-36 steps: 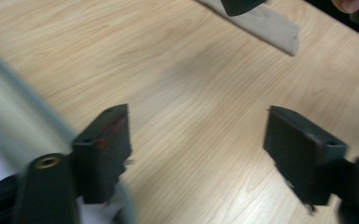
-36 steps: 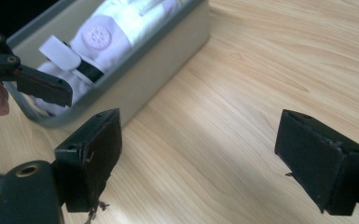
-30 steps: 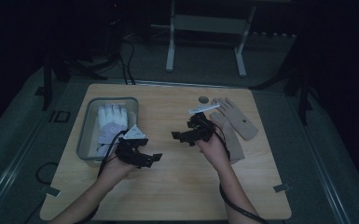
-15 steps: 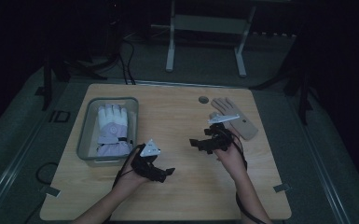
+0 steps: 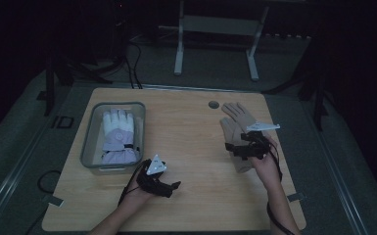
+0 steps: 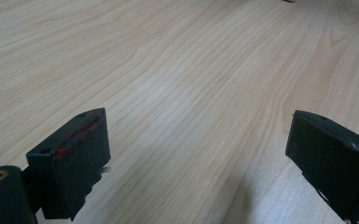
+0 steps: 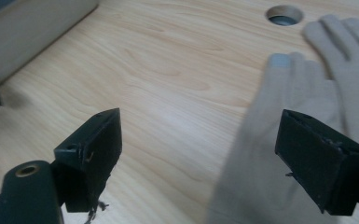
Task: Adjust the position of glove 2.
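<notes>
right gripper view: right gripper [image 7: 198, 158] fingers spread over the beige glove [image 7: 307, 121]; left gripper [image 5: 169, 187] fingers spread, empty.

table [image 5: 196, 122]: matt pale wood | glove [image 7: 307, 116]: soft beige cloth

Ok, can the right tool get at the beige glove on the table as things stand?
Probably yes. The right tool hovers open just above the beige glove, one jaw already over the fabric. The glove lies flat on the bare table with nothing on it, and the left tool is well off to the side.
</notes>
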`<act>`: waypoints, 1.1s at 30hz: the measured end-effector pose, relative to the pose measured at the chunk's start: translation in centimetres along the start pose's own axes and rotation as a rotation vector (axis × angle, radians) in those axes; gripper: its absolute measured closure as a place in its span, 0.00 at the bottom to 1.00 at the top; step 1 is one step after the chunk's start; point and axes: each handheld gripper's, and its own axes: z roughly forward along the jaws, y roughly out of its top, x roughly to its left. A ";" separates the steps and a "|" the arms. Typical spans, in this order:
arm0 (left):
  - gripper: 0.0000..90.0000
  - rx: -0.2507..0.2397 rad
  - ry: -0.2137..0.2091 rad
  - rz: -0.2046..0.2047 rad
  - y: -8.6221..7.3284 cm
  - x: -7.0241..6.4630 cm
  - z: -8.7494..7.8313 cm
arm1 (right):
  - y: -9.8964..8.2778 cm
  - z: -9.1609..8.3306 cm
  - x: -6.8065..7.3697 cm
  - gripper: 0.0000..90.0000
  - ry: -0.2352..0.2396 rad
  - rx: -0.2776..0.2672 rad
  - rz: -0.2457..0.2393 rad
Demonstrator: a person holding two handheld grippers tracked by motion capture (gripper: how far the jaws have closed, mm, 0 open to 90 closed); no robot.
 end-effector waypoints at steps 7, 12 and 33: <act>0.07 -0.027 0.003 -0.025 -0.5 0.2 -0.2 | -1.1 0.2 -2.8 0.17 -0.014 -0.011 0.025; 0.07 -0.038 0.017 -0.019 -0.6 0.0 -0.3 | -1.6 1.6 -3.8 0.12 -0.071 0.023 0.005; 0.05 -0.053 0.046 -0.021 -0.8 -0.3 -0.7 | -2.4 5.6 -5.7 0.67 -0.174 0.185 -0.029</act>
